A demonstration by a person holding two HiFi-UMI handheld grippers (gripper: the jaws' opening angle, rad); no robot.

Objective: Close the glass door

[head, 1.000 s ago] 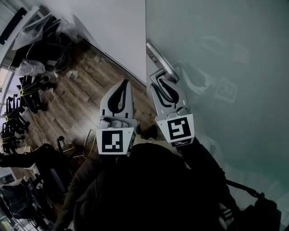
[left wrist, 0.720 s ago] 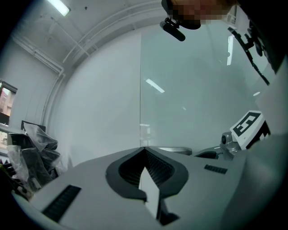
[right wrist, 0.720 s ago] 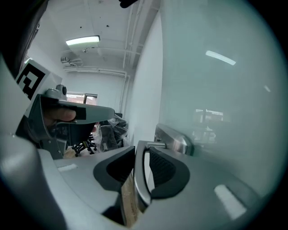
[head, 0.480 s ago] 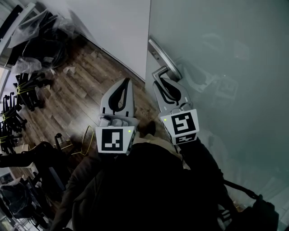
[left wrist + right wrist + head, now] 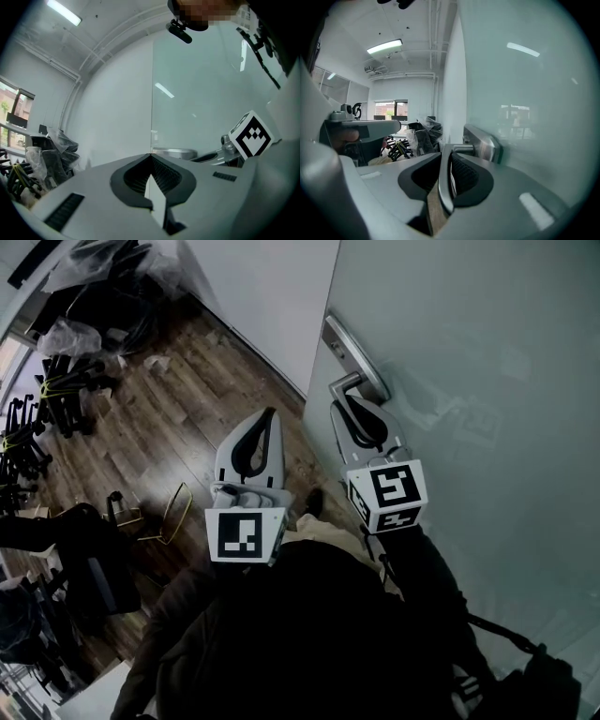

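Left gripper: jaws pressed together with nothing between them; held in the air just left of the door edge, apart from the handle.
Right gripper: jaws clamped on the metal lever of the door handle.
Door handle: lever passes between the right gripper's jaws and joins a metal backplate near the door edge.
Glass door: frosted pane filling the right side; its free edge shows against the white wall.
Floor: wood planks.
Far left: black chairs, stacked together.
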